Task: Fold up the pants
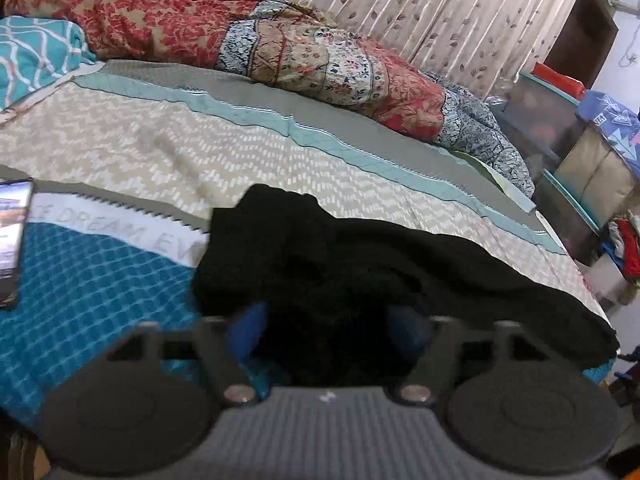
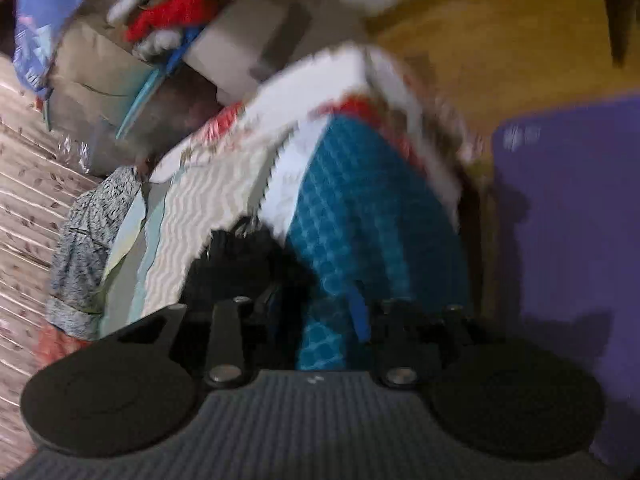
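The black pants (image 1: pixel 360 256) lie bunched on the bed's patterned bedspread (image 1: pixel 160 148), running from the middle toward the right edge. My left gripper (image 1: pixel 325 330) hovers at their near side. It stands open, its blue pads (image 1: pixel 246 328) wide apart with black cloth lying between them. The right wrist view is blurred. There the pants (image 2: pixel 236 256) show as a dark heap at the left finger. My right gripper (image 2: pixel 316 312) is open, with teal bedspread (image 2: pixel 360 208) showing in the gap beside its blue pad (image 2: pixel 358 312).
A phone (image 1: pixel 12 240) lies on the bed at the far left. A red floral quilt (image 1: pixel 160 20) and a teal pillow (image 1: pixel 32 52) fill the far side. Storage boxes (image 1: pixel 560 120) stand past the bed's right edge. A purple mat (image 2: pixel 568 240) covers the floor.
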`<state>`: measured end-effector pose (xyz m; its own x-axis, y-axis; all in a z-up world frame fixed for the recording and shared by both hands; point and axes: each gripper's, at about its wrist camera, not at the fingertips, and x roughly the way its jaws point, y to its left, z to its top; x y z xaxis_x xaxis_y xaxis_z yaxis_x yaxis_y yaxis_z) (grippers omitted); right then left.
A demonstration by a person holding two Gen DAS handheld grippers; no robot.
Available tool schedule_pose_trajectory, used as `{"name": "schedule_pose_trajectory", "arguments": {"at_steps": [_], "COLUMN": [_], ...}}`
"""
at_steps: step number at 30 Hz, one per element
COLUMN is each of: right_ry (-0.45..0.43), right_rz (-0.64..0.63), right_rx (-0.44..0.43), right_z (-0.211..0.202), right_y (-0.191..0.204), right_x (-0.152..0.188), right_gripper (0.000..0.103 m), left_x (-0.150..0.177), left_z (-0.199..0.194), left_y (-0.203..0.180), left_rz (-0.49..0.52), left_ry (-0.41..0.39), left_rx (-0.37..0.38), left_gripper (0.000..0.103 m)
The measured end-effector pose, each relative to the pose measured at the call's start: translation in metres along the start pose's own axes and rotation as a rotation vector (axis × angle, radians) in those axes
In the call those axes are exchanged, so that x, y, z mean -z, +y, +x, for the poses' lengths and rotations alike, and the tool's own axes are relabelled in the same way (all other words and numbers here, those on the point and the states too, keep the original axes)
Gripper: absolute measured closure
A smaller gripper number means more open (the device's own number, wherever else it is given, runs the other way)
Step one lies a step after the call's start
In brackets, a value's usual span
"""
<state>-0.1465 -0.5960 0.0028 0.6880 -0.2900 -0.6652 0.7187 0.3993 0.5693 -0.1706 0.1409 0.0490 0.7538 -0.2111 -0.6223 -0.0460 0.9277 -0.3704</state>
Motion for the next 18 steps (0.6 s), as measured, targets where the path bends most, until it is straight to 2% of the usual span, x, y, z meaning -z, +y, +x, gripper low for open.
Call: {"name": "schedule_pose_trajectory", "arguments": {"at_steps": [2, 4, 7, 10, 13, 15, 17, 18], "right_ry": [-0.068, -0.112, -0.075, 0.091, 0.293, 0.457, 0.607, 0.668], "right_rz": [-0.086, -0.153, -0.291, -0.435, -0.629, -0.776, -0.942, -1.05], "right_rx": [-0.001, -0.047, -0.189, -0.368, -0.544, -0.692, -0.839, -0.918], "right_z": [-0.01, -0.021, -0.021, -0.013, -0.014, -0.022, -0.041, -0.055], "right_y": [0.022, 0.04, 0.082, 0.143, 0.21, 0.253, 0.285, 0.3], "right_x": [-0.004, -0.003, 0.011, 0.054, 0.122, 0.181, 0.241, 0.277], "right_gripper": [0.063, 0.063, 0.063, 0.062, 0.062, 0.061, 0.051, 0.047], "left_x": [0.001, 0.001, -0.008, -0.022, -0.034, -0.036, -0.037, -0.039], "left_z": [-0.015, -0.032, -0.048, -0.037, -0.002, 0.023, 0.042, 0.047], "left_y": [0.006, 0.016, 0.04, 0.058, 0.075, 0.084, 0.089, 0.089], "left_rz": [0.014, -0.009, -0.126, -0.247, -0.374, -0.458, -0.508, -0.512], "left_ry": [-0.003, -0.011, -0.067, -0.075, 0.007, 0.06, 0.071, 0.06], "left_rx": [0.0, -0.005, -0.016, 0.014, 0.103, 0.114, 0.125, 0.132], "left_gripper": [0.019, 0.019, 0.016, 0.014, 0.007, 0.007, 0.013, 0.02]}}
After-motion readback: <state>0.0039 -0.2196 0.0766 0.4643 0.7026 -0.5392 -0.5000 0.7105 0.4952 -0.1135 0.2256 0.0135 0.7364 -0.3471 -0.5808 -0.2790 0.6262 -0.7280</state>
